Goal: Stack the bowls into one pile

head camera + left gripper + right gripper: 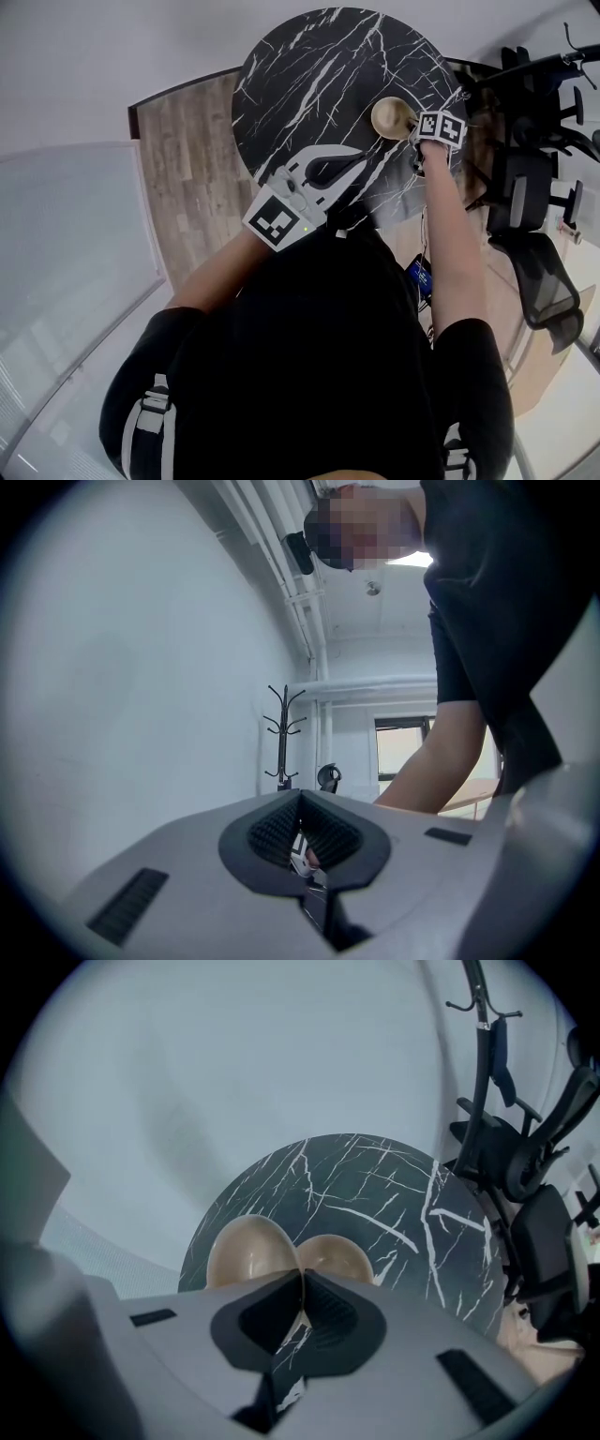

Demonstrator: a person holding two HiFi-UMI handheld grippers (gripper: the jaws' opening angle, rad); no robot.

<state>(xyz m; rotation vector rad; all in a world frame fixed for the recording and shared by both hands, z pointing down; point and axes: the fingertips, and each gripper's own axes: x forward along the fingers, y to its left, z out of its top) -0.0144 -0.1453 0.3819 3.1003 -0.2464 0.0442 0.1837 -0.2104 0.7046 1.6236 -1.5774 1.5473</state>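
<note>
While the left gripper (300,797) is closed, the right gripper (302,1274) pinches a beige bowl (389,115).

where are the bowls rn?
Right edge of the table, at the right tool's tip. Head view shows one bowl; right gripper view shows two bowls side by side at its jaws.

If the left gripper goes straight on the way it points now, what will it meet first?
Probably the right gripper at the rim of the bowl: in the head view the left gripper aims across the table toward it. Height is unclear.
</note>
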